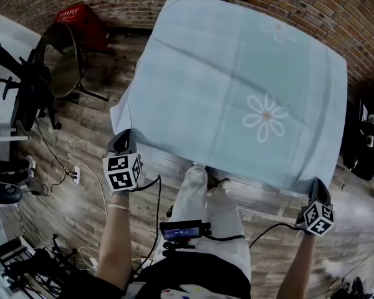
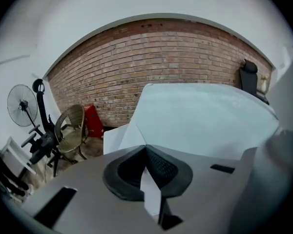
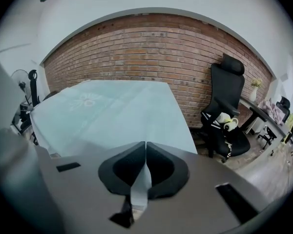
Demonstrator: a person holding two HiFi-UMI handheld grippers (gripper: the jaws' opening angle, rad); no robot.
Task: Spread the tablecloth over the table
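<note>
My left tongs (image 1: 122,141) are clenched on the near left corner of the pale blue, daisy-printed fabric tablecloth (image 1: 237,80), with a fold pinched between the pads. The cloth lies ahead of both tongs, draped over the desk. Its near hem runs slantwise from one pair to the other. My right tongs (image 1: 318,190) are clamped on the near right corner, closer to me, so I reckon the left side wants drawing back.

pale teal fabric tablecloth (image 1: 224,73), white daisy prints (image 1: 265,117) with orange centres; red-brown brick wall (image 2: 151,57); grey-brown wood-plank floor (image 1: 87,129)
</note>
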